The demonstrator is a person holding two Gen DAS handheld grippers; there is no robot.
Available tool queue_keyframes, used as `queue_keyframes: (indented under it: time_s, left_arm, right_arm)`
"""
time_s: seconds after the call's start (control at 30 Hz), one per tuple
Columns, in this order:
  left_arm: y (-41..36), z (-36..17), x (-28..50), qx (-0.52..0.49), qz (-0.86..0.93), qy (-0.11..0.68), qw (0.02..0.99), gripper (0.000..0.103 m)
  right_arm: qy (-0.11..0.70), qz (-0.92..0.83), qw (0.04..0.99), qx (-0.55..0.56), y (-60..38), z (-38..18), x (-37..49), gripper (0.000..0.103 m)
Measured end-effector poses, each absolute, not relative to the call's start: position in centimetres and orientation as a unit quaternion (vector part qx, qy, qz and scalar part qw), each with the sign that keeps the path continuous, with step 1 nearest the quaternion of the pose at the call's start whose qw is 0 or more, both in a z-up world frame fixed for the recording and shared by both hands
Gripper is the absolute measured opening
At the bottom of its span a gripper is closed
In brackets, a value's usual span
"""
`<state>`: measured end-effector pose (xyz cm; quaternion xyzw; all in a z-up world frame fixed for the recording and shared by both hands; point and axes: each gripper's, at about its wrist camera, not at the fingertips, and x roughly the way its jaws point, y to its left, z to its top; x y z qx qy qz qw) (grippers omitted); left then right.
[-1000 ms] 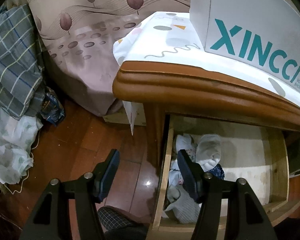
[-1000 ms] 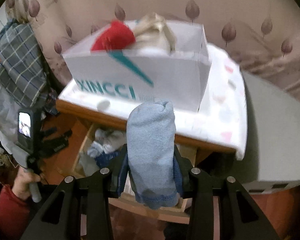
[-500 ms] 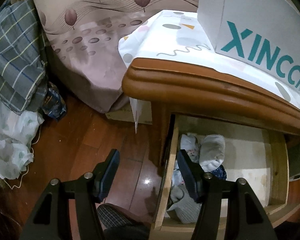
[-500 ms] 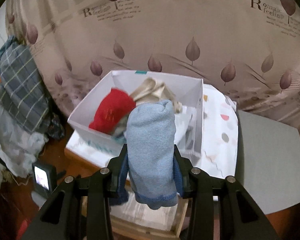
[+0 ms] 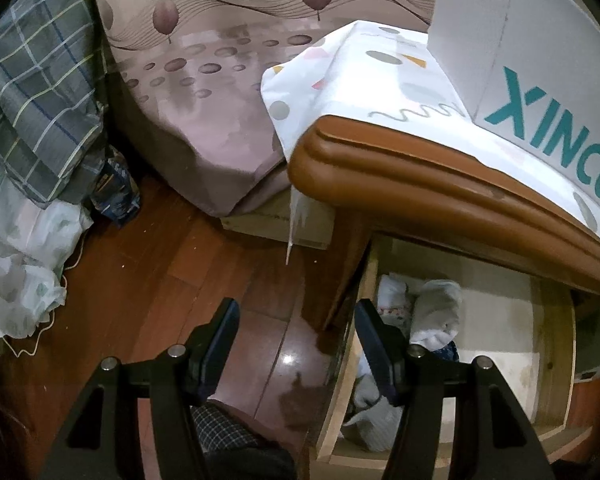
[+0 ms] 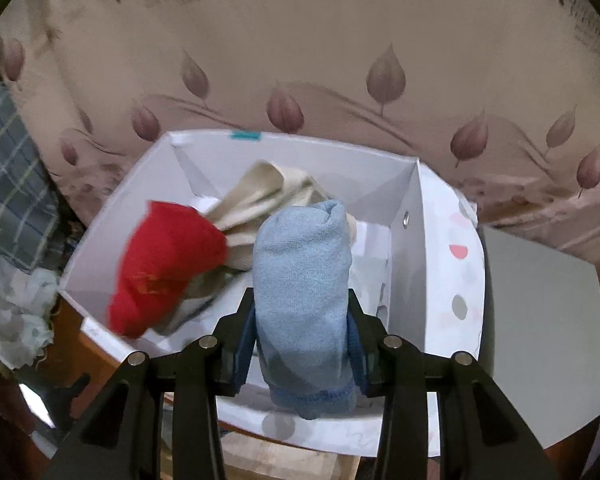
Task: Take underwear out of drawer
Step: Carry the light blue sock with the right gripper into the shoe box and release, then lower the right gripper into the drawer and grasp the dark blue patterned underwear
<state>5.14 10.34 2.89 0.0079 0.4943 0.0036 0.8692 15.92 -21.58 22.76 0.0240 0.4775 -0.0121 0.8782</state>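
My right gripper (image 6: 300, 300) is shut on a rolled light blue underwear (image 6: 304, 272), held upright over the open white box (image 6: 414, 264). Inside that box lie a red garment (image 6: 168, 256) and a beige one (image 6: 260, 196). In the left wrist view, the open wooden drawer (image 5: 350, 364) under the nightstand top holds a white roll (image 5: 438, 312) and other bunched pieces of underwear. My left gripper (image 5: 296, 308) is open and holds nothing; it hangs over the floor beside the drawer's left wall, its right finger over the drawer's contents.
The white box with XINCCI lettering (image 5: 540, 72) stands on a patterned cloth (image 5: 360, 76) over the nightstand's brown top (image 5: 420, 176). A bed with leaf-print sheet (image 5: 220, 92) lies behind. Plaid and white fabrics (image 5: 36, 92) pile up at the left on the wooden floor (image 5: 148, 280).
My right gripper carried the blue underwear up from in front of the nightstand to above the white box's opening. The left gripper stayed open, its view rolling slightly.
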Motion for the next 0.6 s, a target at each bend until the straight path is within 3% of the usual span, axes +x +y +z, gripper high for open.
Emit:
queue_keyframes:
  time_s: [0.17,0.23,0.27,0.3,0.6]
  left_arm:
    - [10.7,2.5,5.3,0.006,0.010,0.503,0.864,0.061]
    - [10.9,2.4,5.3,0.003,0.012,0.504,0.864,0.061]
    - [11.0,2.4,5.4,0.002,0.013,0.504,0.864,0.061]
    - [11.0,2.4,5.4,0.001,0.014,0.504,0.864,0.061]
    - [13.6,2.3,5.7,-0.048,0.046,0.512,0.856,0.061]
  right_arm:
    - [0.497,-0.017,0.868,0.021,-21.6,20.3,16.5,0.044]
    - [0.491,-0.017,0.871,0.020,-21.5,20.4,16.2,0.055]
    - [0.488,-0.017,0.872,0.020,-21.5,20.5,16.2,0.066]
    - [0.481,-0.017,0.876,0.017,-21.5,21.0,15.7,0.069]
    - [0.437,0.071,0.896,-0.037,-18.2,25.2,7.7,0.069]
